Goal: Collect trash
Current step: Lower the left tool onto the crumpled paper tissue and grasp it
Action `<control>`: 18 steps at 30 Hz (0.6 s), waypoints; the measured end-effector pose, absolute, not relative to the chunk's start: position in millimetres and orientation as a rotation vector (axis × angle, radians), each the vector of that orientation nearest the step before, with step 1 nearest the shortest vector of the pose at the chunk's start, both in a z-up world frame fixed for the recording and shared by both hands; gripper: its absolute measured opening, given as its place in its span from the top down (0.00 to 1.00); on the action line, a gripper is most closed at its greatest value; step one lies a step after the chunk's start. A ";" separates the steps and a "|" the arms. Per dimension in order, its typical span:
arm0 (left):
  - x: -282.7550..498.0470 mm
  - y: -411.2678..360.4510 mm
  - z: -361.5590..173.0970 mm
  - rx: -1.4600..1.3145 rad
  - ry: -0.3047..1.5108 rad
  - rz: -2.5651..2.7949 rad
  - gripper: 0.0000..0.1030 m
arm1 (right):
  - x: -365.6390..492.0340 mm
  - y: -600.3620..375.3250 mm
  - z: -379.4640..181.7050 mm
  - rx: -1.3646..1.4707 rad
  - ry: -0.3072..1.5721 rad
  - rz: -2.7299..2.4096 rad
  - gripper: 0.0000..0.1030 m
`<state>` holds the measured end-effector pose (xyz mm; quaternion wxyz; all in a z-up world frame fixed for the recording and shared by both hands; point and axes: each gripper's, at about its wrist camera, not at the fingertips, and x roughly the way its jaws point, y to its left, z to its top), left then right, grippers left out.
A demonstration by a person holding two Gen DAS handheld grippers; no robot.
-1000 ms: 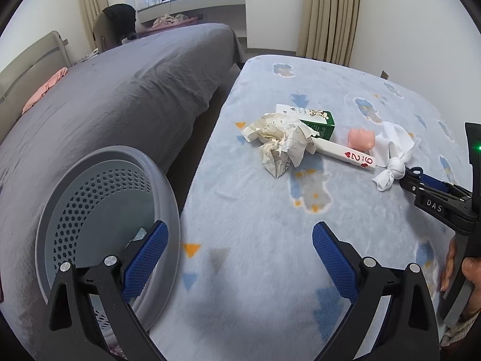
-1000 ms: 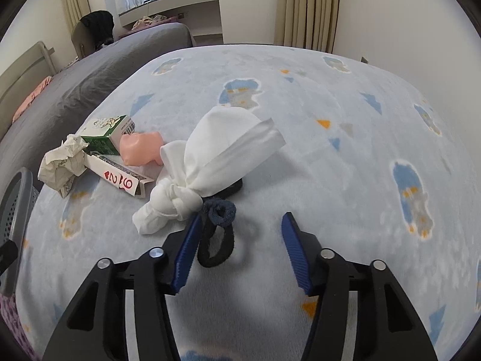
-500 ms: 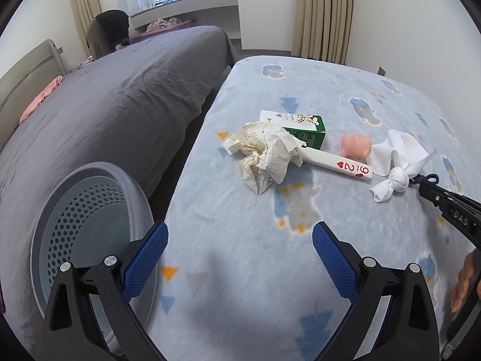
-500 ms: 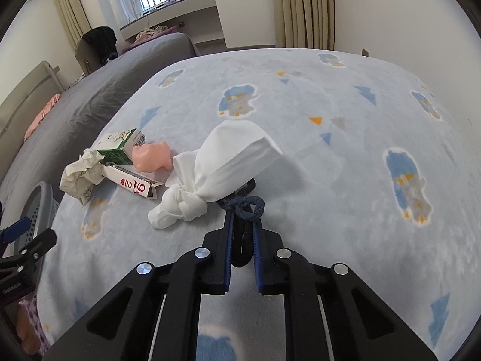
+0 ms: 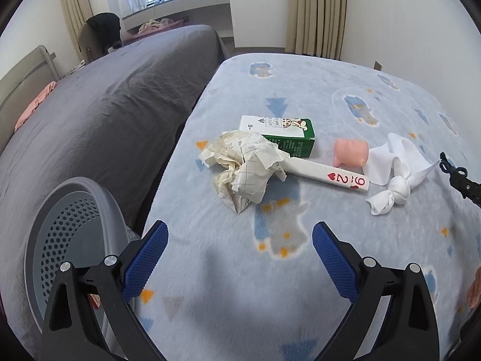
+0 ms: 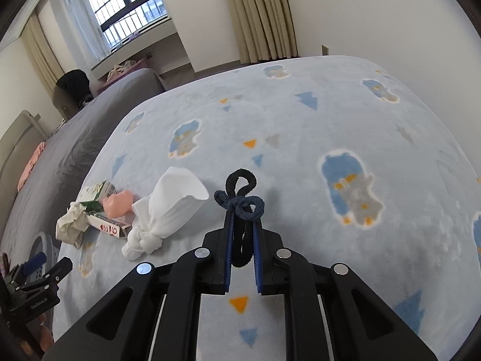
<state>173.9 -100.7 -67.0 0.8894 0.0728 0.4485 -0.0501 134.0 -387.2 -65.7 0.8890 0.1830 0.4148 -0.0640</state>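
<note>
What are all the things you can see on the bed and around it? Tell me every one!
crumpled paper: one, cream, on the blue blanket, in front of the carton
milk carton: one, green and white, lying behind the paper
card box: one, white with red hearts, beside the paper
pink toy: one, pink, right of the carton
knotted cloth: one, white, right of the card box
hair ties: dark blue and black, count unclear, tangled, held up
basket: one, grey, left of the blue blanket
blue blanket: one, patterned
grey bed: one, left
left gripper: open, empty
right gripper: shut on the hair ties
</note>
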 end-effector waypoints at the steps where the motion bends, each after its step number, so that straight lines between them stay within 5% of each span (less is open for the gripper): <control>1: 176.6 -101.0 -67.9 0.151 0.932 -0.103 0.08 | 133.8 -389.0 -66.1 0.389 0.862 -0.133 0.89; 13: 214.4 -100.4 -80.8 0.130 0.909 -0.047 0.10 | 134.1 -392.1 -65.3 0.401 0.863 -0.120 0.89; 18: 221.0 -101.2 -83.2 0.119 0.897 -0.057 0.30 | 134.4 -390.4 -63.4 0.394 0.861 -0.107 0.89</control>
